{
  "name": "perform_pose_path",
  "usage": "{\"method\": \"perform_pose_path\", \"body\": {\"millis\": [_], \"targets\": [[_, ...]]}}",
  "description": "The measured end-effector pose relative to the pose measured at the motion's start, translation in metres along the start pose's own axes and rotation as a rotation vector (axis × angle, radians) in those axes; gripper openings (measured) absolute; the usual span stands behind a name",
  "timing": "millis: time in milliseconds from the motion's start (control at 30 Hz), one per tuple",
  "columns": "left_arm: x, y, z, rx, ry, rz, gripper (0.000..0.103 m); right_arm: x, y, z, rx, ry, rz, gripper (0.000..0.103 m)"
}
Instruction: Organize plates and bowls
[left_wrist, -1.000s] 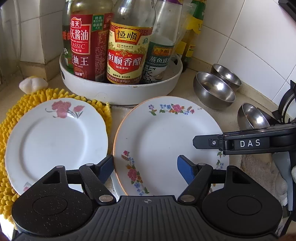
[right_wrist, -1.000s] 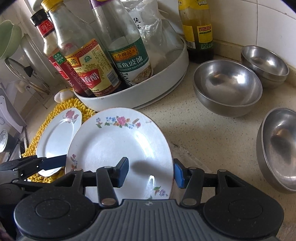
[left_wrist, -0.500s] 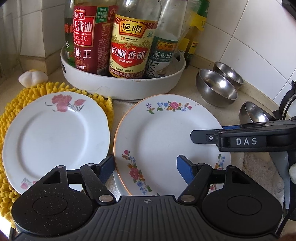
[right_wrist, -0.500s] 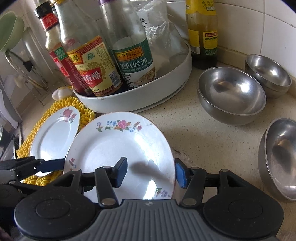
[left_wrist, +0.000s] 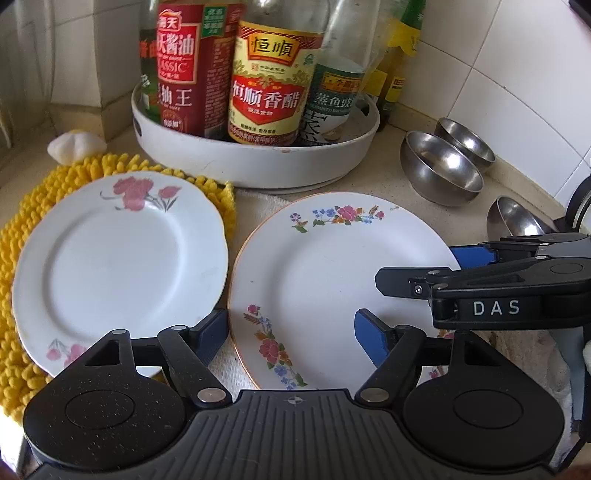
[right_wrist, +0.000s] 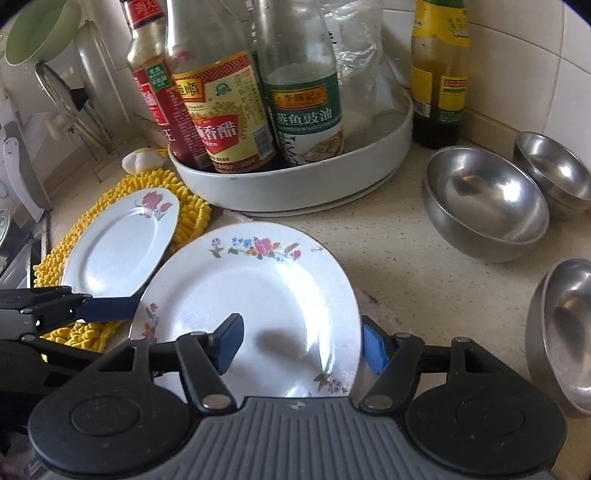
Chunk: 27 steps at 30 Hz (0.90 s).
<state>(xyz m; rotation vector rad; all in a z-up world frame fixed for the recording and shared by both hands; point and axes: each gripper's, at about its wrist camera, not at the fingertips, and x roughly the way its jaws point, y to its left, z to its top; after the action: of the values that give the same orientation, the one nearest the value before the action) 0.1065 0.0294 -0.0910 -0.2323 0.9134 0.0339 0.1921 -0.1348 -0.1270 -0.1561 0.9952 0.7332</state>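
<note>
Countertop (right_wrist: 417, 266), speckled beige, tiled wall behind.

Left gripper (left_wrist: 291, 338): jaws spread wide, nothing between them. Positioned low over the near left rim of the flowered plate (left_wrist: 332, 280), straddling the gap between the two plates. Left pad beside the pink-flower plate's near edge, right pad above the flowered plate's surface. Contact with either plate cannot be confirmed.

Right gripper (right_wrist: 301, 343): jaws spread wide, nothing clamped. Set across the near right rim of the flowered plate (right_wrist: 255, 299), one pad over the plate face, the other just outside the rim. Contact cannot be confirmed from either view.

Flowered plate: on the counter, partly over a white cloth (left_wrist: 266, 205), in front of the white tray (left_wrist: 258, 166).

Pink-flower plate (left_wrist: 118, 266): flat on a yellow mat (left_wrist: 22, 236), just left of the flowered plate, edges close but apparently apart.

White tray: round, loaded with upright sauce bottles (left_wrist: 269, 74). One further bottle (right_wrist: 439, 70) outside the tray, against the wall.

Steel bowls: one large bowl (right_wrist: 484, 203) right of the tray, one smaller bowl (right_wrist: 554, 173) touching it behind, near the wall. Third bowl (right_wrist: 565, 332) nearer the right edge, tilted, apart from the other two.

Small white lump (left_wrist: 74, 146) at the mat's far edge; identity unclear.
</note>
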Motion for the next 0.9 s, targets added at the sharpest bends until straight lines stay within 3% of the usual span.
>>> {"method": "perform_pose_path", "body": {"millis": [233,333,433,567,733,900], "targets": [[-0.015,0.004,-0.006,-0.011,-0.027,-0.027,0.079,-0.004,-0.009,-0.002,0.02,0.002,0.003,0.087],[-0.017,0.006,-0.013,-0.013,-0.014,-0.027,0.079,-0.013,-0.013,-0.001,0.017,-0.034,0.006,0.087],[-0.013,0.009,-0.019,-0.032,0.011,-0.047,0.079,-0.008,-0.019,0.0,0.02,-0.011,-0.009,0.087],[-0.002,0.007,-0.018,-0.058,0.037,-0.086,0.082,0.004,-0.019,-0.003,0.057,0.033,0.063,0.091],[0.006,0.006,-0.012,-0.058,0.016,-0.08,0.085,0.009,-0.021,-0.006,0.071,0.042,0.084,0.091],[0.001,-0.003,-0.015,-0.017,0.021,-0.03,0.082,-0.001,-0.019,-0.012,0.094,0.062,0.094,0.091]]}}
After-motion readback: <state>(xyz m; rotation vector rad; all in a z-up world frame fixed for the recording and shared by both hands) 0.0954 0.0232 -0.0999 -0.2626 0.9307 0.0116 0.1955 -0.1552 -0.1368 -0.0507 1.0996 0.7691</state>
